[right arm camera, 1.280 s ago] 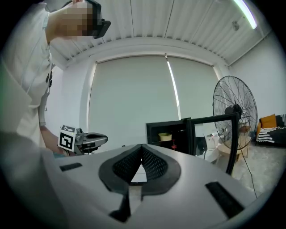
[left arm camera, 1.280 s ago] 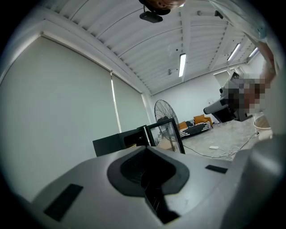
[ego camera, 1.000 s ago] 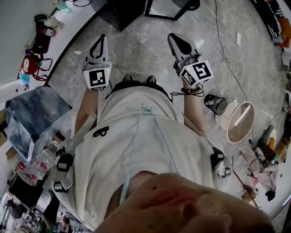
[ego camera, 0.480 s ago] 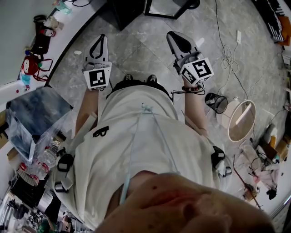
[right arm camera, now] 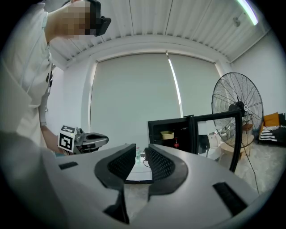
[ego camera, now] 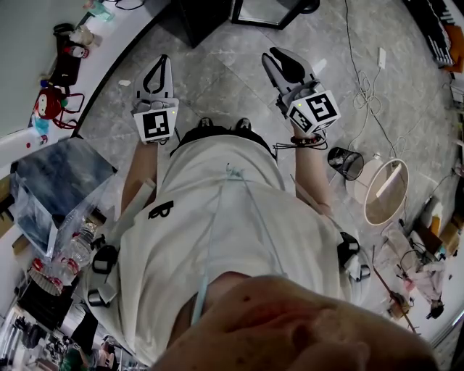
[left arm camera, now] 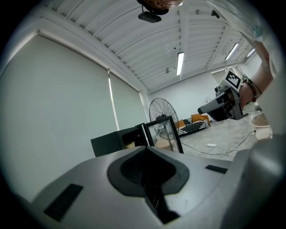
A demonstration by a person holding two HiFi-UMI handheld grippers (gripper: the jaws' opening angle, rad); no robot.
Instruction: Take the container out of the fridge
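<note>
A small black fridge (right arm camera: 174, 134) stands across the room with its glass door (right arm camera: 214, 134) swung open. On its upper shelf sits a pale yellow container (right arm camera: 167, 134), with a red bottle (right arm camera: 176, 144) below it. The head view shows the fridge (ego camera: 206, 18) at the top edge, well ahead of both grippers. My left gripper (ego camera: 161, 65) is held out over the floor with its jaws together and nothing in them. My right gripper (ego camera: 284, 61) is opening, and a narrow gap shows between its pads (right arm camera: 158, 163) with nothing in it.
A standing fan (right arm camera: 237, 107) is right of the fridge. A wire bin (ego camera: 343, 165), a round white stool (ego camera: 384, 192) and loose cables (ego camera: 362, 94) lie on the grey floor to my right. A cluttered white table (ego camera: 65, 51) curves along my left.
The right gripper's jaws have parted from shut to a narrow gap, and it has shifted slightly. The left gripper has stayed in place.
</note>
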